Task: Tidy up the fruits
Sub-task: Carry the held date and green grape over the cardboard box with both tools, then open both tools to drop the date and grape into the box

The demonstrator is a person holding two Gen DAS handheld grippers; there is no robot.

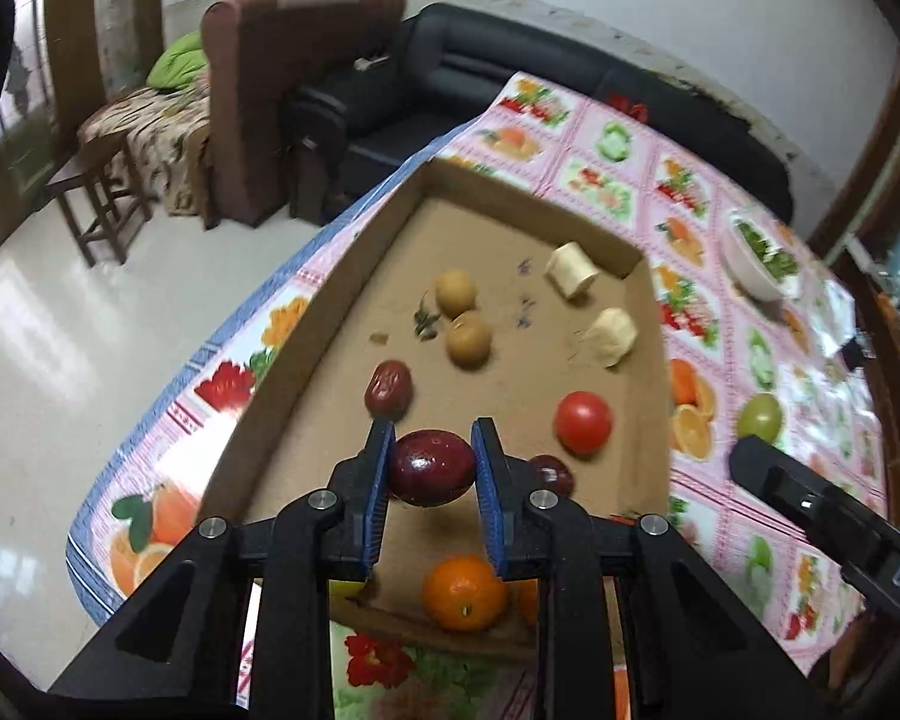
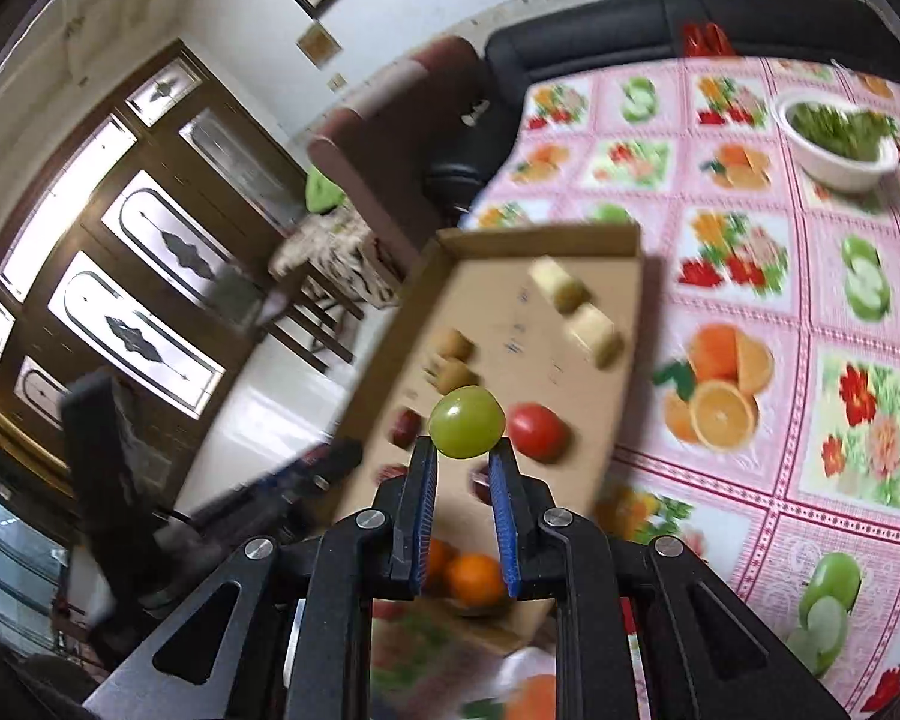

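Dark red fruit [image 1: 431, 467] clamped in left gripper [image 1: 431, 462], hanging above cardboard tray [image 1: 354, 276]. Green fruit [image 2: 467, 422] pinched at tips of right gripper [image 2: 463, 456], over same tray. Step judged: carrying in. Next: lower beside like-coloured fruit, tomato [image 1: 583, 422] close, then release.

Each camera sits behind its tool, looking down and forward past the fingers, close above the shared cardboard tray [image 1: 306, 324] [image 2: 624, 324] on the desk [image 1: 720, 192] [image 2: 780, 312].
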